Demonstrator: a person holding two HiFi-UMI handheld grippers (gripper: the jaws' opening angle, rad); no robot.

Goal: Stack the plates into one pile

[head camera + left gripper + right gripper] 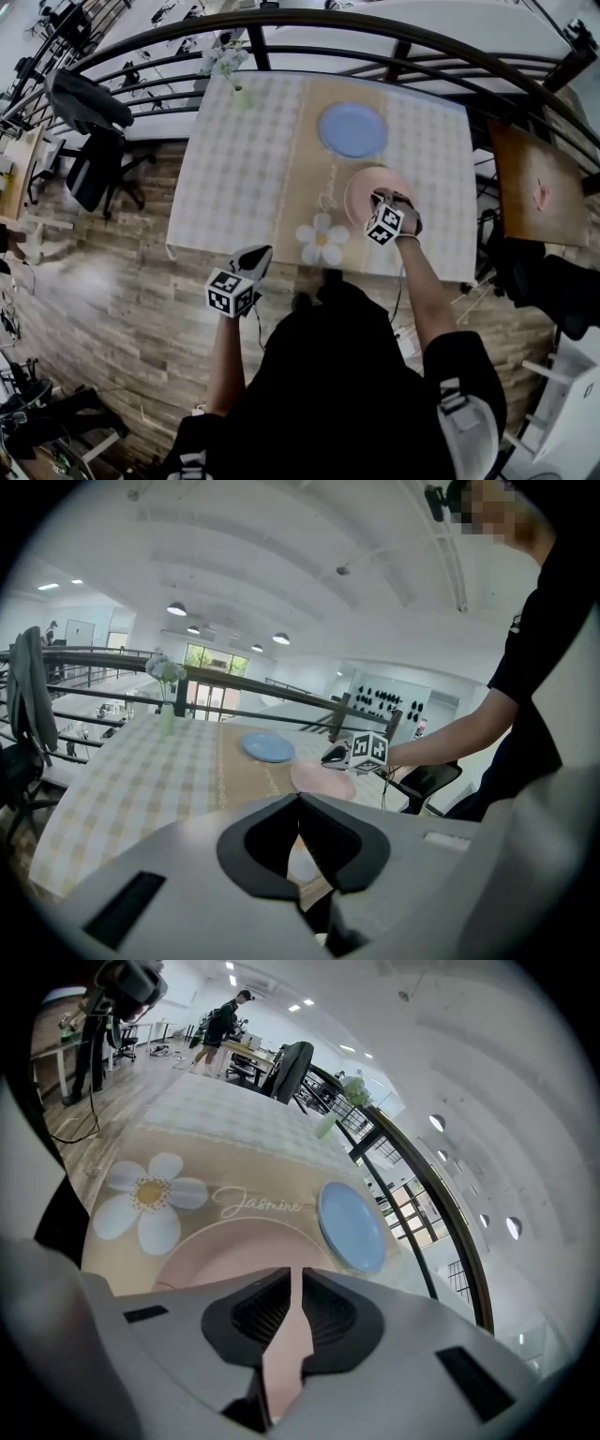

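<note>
Where the plates sit: pink plate (364, 192) on the surface (234, 169), blue plate (352, 129) just beyond, apart.
Right gripper (291, 1283): pinching the pink plate's rim, pink strip between its jaws.
Left gripper (300, 803): jaws closed, empty, off the surface's near edge.
Handling: likely stiff, slick, breakable. A rim pinch may let it tip, so carry it level and land softly.

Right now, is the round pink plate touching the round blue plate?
Apart. The head view shows a strip of tan table runner between the pink plate and the blue plate.
</note>
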